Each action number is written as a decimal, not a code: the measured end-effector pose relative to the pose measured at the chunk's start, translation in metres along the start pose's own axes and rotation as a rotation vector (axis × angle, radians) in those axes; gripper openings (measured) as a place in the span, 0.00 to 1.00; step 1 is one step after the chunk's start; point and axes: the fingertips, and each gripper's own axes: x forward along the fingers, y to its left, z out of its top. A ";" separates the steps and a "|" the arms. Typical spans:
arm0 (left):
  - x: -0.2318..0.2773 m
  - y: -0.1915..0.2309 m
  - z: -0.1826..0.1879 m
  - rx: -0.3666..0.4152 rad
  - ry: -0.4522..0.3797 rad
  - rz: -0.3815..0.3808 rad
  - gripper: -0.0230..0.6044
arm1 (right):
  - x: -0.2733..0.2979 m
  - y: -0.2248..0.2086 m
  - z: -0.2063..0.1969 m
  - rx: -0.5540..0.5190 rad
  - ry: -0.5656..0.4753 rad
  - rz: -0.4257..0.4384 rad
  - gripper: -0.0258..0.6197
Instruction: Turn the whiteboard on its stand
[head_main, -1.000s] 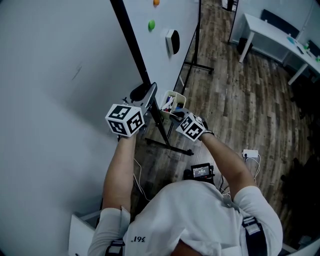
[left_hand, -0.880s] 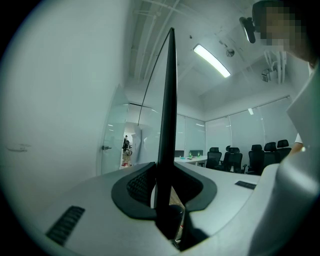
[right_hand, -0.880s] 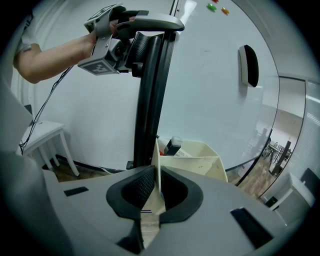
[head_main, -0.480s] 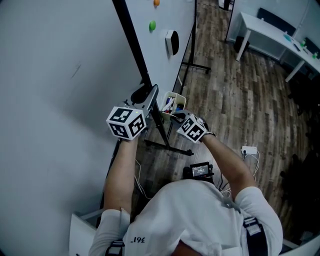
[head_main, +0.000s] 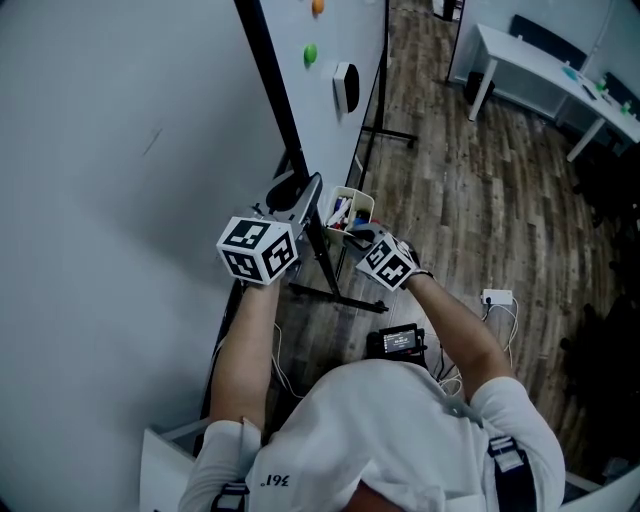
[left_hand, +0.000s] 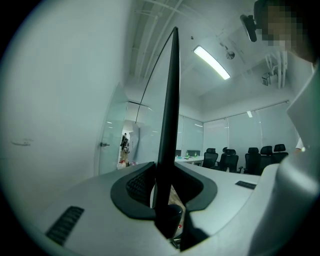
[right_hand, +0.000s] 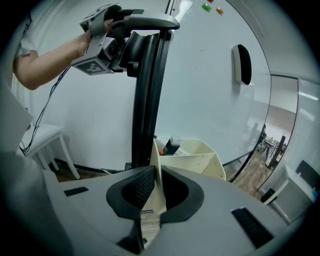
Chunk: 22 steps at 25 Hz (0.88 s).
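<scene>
The whiteboard (head_main: 330, 40) stands on its stand, its black frame edge (head_main: 268, 60) running down to my left gripper (head_main: 300, 192). In the left gripper view that frame (left_hand: 172, 100) stands upright between the jaws of the left gripper (left_hand: 167, 187). These jaws have just been opening a little, with the pads still close against the frame. The right gripper view shows the left gripper (right_hand: 145, 27) clamped high on the black post. My right gripper (head_main: 350, 230) (right_hand: 156, 185) is shut on the thin wall of the cream box (head_main: 352, 205) (right_hand: 200, 157), which holds markers.
A black eraser (head_main: 344, 85) (right_hand: 242, 64), a green magnet (head_main: 311, 52) and an orange one (head_main: 317, 6) sit on the board. The stand's foot (head_main: 335, 295) lies on the wooden floor. A white desk (head_main: 540, 60) stands far right, a cable plug (head_main: 497, 297) nearby, a small white table (right_hand: 45, 135) left.
</scene>
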 end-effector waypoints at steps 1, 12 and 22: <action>0.000 0.000 0.000 -0.001 0.000 -0.001 0.19 | 0.000 0.000 0.000 0.002 0.001 -0.002 0.11; -0.005 -0.005 0.004 -0.013 0.001 -0.017 0.20 | -0.005 0.004 0.002 0.028 0.008 -0.016 0.11; -0.024 -0.019 0.016 0.006 -0.002 -0.001 0.20 | -0.022 0.022 0.012 0.001 -0.008 0.000 0.11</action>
